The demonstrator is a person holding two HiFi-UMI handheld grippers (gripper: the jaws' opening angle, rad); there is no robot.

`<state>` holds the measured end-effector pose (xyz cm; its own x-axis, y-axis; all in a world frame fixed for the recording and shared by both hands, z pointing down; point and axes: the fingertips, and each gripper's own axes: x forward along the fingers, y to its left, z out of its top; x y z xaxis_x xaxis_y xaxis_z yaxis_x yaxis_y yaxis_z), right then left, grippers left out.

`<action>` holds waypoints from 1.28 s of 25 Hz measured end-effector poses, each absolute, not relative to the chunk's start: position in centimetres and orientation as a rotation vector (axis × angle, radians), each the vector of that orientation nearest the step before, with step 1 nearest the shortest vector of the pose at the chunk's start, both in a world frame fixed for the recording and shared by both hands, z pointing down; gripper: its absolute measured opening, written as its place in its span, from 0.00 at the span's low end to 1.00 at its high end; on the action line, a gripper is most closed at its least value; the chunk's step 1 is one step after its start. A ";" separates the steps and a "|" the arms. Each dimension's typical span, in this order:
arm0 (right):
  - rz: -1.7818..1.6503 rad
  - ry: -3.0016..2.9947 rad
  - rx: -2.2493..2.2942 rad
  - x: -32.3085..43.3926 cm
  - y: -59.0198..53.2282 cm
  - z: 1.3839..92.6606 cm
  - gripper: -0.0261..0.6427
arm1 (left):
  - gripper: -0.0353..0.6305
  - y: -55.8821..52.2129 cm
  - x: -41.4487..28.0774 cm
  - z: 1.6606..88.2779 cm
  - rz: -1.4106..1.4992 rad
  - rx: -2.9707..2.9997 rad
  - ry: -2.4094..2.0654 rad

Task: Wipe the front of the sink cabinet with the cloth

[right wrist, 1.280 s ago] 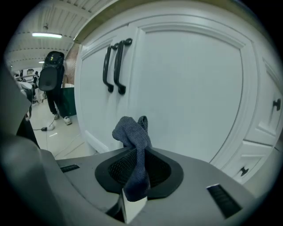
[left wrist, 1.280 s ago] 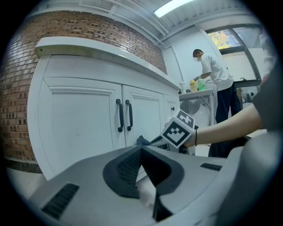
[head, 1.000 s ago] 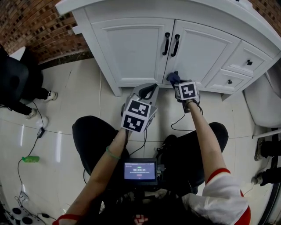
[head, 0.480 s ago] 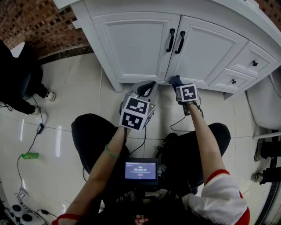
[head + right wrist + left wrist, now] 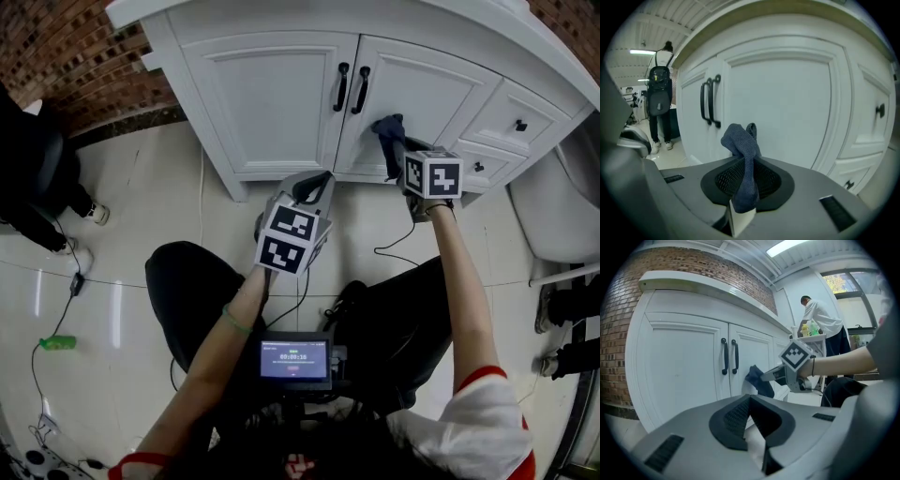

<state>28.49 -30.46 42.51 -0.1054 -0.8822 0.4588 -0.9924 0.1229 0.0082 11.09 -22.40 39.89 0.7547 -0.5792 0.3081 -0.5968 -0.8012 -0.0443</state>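
Wiping seems in hand: the right hand-held gripper (image 5: 397, 148), clamped on the cloth (image 5: 742, 150), holds it at the cabinet door (image 5: 427, 89). Next, sweep it across the panel. The left hand-held gripper (image 5: 316, 187) is closed, empty.

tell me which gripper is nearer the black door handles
Right. The right gripper holds the cloth right of the handles; the left gripper sits lower, near the cabinet's base.

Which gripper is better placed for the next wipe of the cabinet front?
Right. The right gripper grips the blue cloth at the right door; the left gripper is shut, empty and farther back.
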 end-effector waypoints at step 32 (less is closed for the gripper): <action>0.117 -2.021 1.923 30.7 -29.9 31.3 0.13 | 0.09 -20.7 11.1 37.6 0.432 2.912 -0.969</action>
